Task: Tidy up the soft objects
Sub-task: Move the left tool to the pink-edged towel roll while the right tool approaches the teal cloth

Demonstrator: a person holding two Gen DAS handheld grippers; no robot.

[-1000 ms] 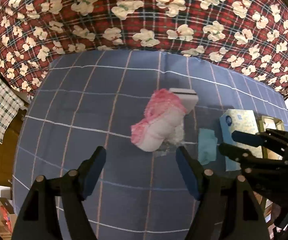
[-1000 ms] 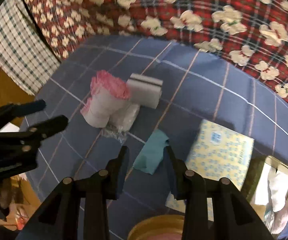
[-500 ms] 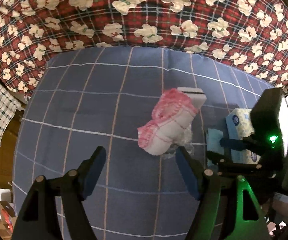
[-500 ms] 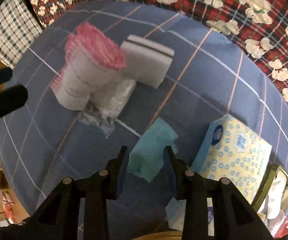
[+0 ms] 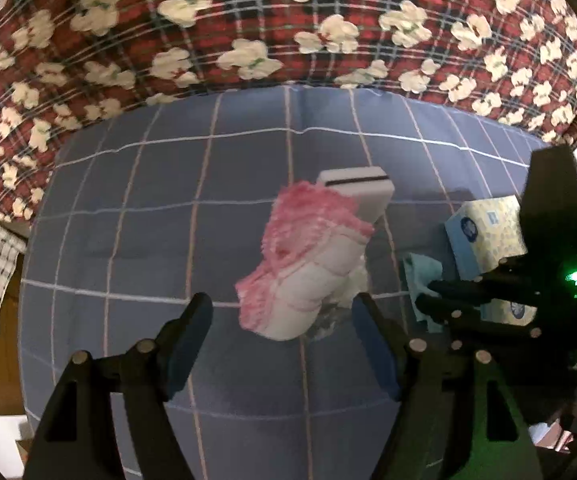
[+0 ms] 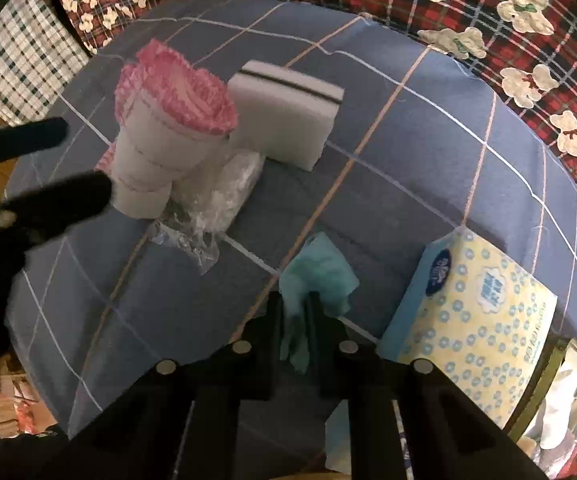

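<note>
A teal cloth (image 6: 320, 276) lies on the blue checked tablecloth (image 6: 408, 152). My right gripper (image 6: 295, 307) is shut on its near edge; it also shows in the left wrist view (image 5: 428, 300) at the right. A stack of white-and-pink ruffled cloths (image 5: 304, 264) lies in the middle, also in the right wrist view (image 6: 168, 128). A white sponge (image 6: 288, 116) sits behind it, with crumpled clear plastic (image 6: 212, 208) beside it. My left gripper (image 5: 280, 312) is open, just in front of the pink stack, not touching.
A yellow-and-blue tissue box (image 6: 472, 308) lies right of the teal cloth. A metal tin (image 6: 560, 392) with white contents sits at the far right. A red plaid flowered fabric (image 5: 288, 20) lies behind the table. A checked cloth (image 6: 20, 52) hangs at the left.
My right gripper has moved down and closed on the teal cloth. My left gripper has come a little closer to the pink stack and stays open.
</note>
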